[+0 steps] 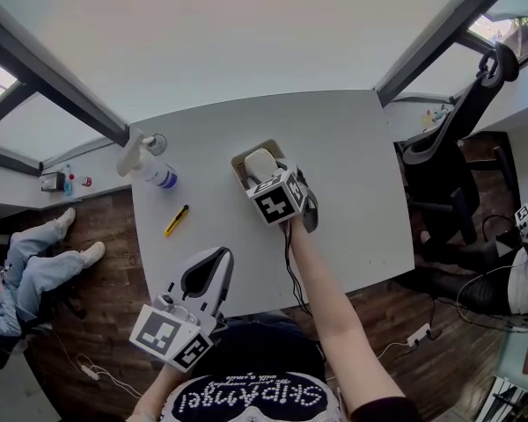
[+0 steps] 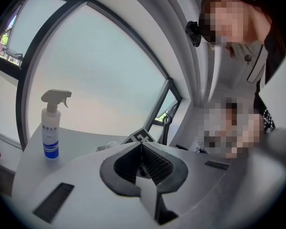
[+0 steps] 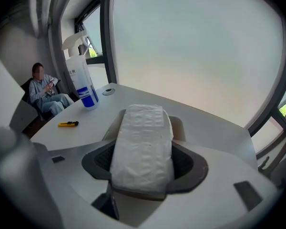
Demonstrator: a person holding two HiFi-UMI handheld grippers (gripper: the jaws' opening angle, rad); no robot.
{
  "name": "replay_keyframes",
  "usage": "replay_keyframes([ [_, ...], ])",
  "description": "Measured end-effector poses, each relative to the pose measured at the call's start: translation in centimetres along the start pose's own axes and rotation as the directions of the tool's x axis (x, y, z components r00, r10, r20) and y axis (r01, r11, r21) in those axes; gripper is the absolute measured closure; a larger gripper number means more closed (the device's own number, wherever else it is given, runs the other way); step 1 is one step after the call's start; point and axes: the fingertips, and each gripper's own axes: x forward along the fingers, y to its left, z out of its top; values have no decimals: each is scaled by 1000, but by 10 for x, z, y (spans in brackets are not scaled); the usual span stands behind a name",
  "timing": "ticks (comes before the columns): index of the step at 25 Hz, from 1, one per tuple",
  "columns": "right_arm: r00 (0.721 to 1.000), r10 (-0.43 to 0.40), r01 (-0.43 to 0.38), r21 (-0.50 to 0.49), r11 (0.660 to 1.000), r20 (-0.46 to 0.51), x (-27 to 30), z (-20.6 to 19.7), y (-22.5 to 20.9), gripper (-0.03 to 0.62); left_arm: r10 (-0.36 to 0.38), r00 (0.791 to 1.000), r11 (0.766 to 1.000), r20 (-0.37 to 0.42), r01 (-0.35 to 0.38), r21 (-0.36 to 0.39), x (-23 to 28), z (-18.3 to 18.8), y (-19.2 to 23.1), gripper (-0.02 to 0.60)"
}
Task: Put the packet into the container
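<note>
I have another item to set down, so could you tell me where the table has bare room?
The widest bare patch on the table lies between the container and the right edge. The left side is crowded: spray bottle, yellow cutter, and the left gripper over the near edge.

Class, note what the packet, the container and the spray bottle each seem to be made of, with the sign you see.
Packet: probably thin white plastic film, slightly glossy; its surface is crinkled.
Container: beige and matte with a smooth rounded rim; likely moulded plastic, though that is uncertain.
Spray bottle: translucent plastic body, white trigger head, blue-printed label.
</note>
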Motion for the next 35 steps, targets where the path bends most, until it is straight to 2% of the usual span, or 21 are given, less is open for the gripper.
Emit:
replay_keyframes([
  [10,999,-44,44,-58,997,-4,-2,-4,3,316,18,1000,1000,6,-18,-25,-8,-1,7,572],
  [17,998,-18,16,30,999,52,-14,0,4,316,18,1000,999,4,-17,-37,-6,0,10,572],
  [35,992,-43,33,85,996,119,-31,13,-5,318,15,1000,999,10,-14,-44,-4,1,12,572],
])
